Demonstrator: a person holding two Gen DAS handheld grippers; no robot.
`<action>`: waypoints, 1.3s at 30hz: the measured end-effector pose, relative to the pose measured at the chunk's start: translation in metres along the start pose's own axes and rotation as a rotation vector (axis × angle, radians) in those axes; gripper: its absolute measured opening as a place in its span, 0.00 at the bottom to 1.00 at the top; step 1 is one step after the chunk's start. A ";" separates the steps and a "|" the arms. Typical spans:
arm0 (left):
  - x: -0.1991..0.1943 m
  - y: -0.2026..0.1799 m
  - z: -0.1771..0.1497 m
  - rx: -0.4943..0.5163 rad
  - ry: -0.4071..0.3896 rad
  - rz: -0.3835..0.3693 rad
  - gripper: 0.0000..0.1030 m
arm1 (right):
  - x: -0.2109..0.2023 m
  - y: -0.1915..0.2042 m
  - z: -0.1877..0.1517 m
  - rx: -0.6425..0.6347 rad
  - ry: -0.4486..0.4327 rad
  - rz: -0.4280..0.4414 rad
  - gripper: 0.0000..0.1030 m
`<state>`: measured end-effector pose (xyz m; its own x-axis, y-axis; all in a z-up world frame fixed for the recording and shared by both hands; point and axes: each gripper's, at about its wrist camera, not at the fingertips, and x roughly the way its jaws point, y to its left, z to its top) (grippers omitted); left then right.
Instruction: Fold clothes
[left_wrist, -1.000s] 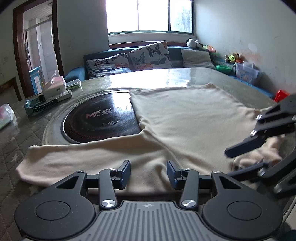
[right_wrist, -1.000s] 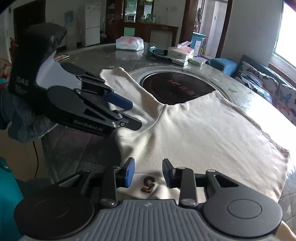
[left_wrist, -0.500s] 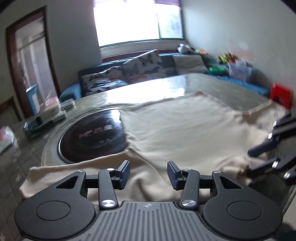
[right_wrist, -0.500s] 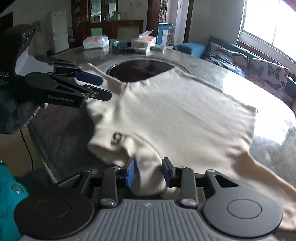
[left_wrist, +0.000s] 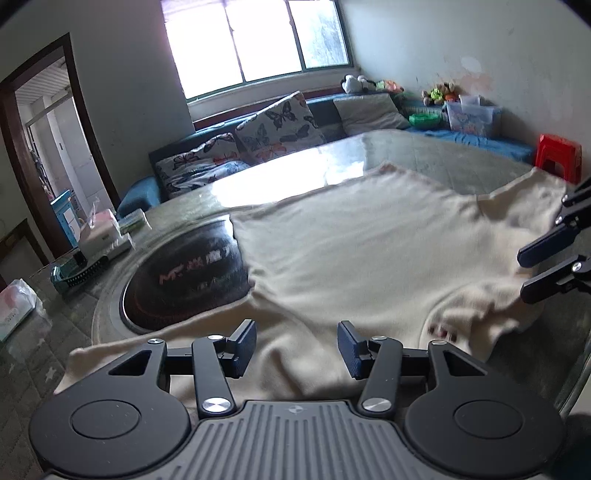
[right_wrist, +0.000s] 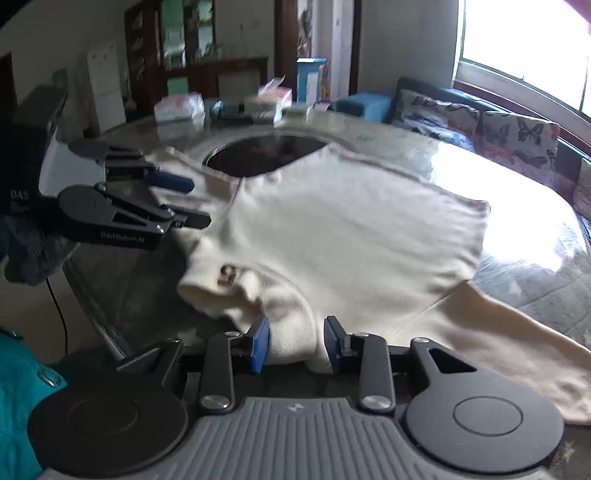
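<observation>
Nearest in the left wrist view, the left gripper (left_wrist: 297, 345) hovers with its jaws spread wide and nothing between them, its blue pads (left_wrist: 245, 341) poised just above the near sleeve of a cream sweater (left_wrist: 354, 251). In the right wrist view, the right gripper (right_wrist: 295, 345) also has its jaws apart, and a bunched fold of the sweater (right_wrist: 332, 236) at the collar side sits in the gap between the pads; the cloth fills the space, though whether the pads press on it cannot be told. Just beyond that fold lies the collar with a small brown mark (right_wrist: 226, 275) on it, hanging near the rim of the round table (right_wrist: 122, 269). The sweater lies spread flat across the table, one sleeve trailing toward the left gripper's side and the other running off to the right in the right wrist view. Farther on, its hem edge overlaps a dark round inset (left_wrist: 188, 280) in the table's middle. Past that sit tissue packs and boxes (left_wrist: 105, 236) at the table's far edge. Behind the table, a sofa with butterfly-print cushions (left_wrist: 280, 125) stands under a bright window (left_wrist: 258, 40), and a red stool (left_wrist: 559, 157) stands at the far right.
</observation>
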<state>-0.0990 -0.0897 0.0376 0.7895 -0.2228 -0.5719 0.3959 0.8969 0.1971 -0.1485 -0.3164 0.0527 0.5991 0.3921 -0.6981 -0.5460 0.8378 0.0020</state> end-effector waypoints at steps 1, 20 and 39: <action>0.000 0.000 0.004 -0.009 -0.007 -0.010 0.51 | -0.003 -0.003 0.000 0.009 -0.009 -0.006 0.33; 0.046 -0.092 0.045 0.048 -0.025 -0.221 0.51 | -0.040 -0.056 -0.032 0.217 -0.018 -0.187 0.33; 0.045 -0.135 0.039 0.159 -0.036 -0.257 0.51 | -0.058 -0.209 -0.100 0.740 -0.100 -0.656 0.32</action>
<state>-0.0991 -0.2357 0.0164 0.6691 -0.4502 -0.5913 0.6507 0.7392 0.1735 -0.1272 -0.5524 0.0214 0.7168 -0.2321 -0.6575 0.3938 0.9129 0.1072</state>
